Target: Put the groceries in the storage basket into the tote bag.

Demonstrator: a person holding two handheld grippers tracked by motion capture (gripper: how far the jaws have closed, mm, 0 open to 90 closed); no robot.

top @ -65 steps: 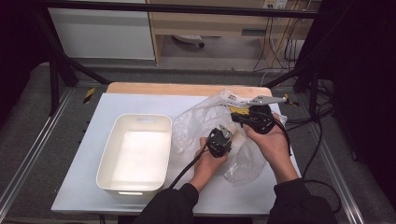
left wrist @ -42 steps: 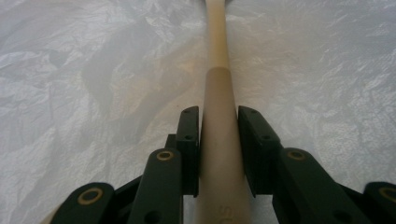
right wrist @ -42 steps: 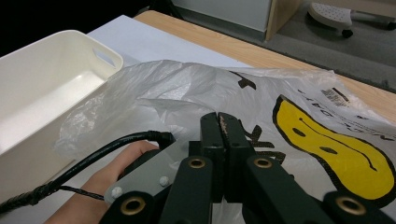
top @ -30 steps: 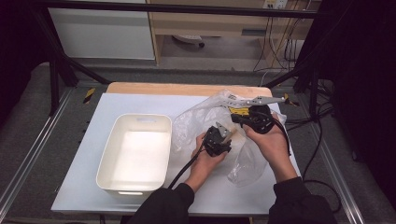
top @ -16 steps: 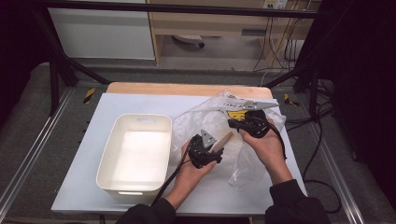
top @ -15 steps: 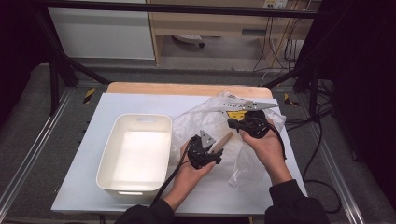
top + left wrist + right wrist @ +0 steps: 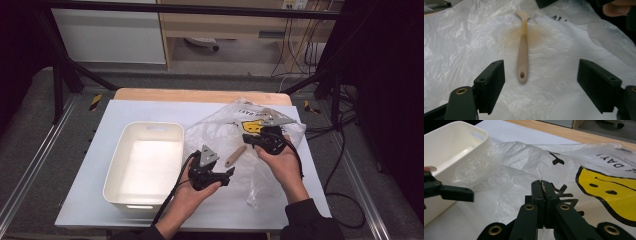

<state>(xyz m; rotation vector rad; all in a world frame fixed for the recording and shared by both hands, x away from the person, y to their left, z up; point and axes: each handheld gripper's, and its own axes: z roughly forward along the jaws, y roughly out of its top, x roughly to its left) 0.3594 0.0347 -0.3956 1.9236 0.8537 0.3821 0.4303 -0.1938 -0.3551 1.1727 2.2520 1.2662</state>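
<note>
Left of bag: white tub; spatula lies on bag.

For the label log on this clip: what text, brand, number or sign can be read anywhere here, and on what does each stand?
"DAY!" - black print, seen upside down, on the plastic bag above its yellow face, in the right gripper view.
More black letters on the bag beside the right tool: creased and partly hidden, not readable.
Print on the bag in the high view: too small to read.
White tub and beige utensil: no text visible.
</note>
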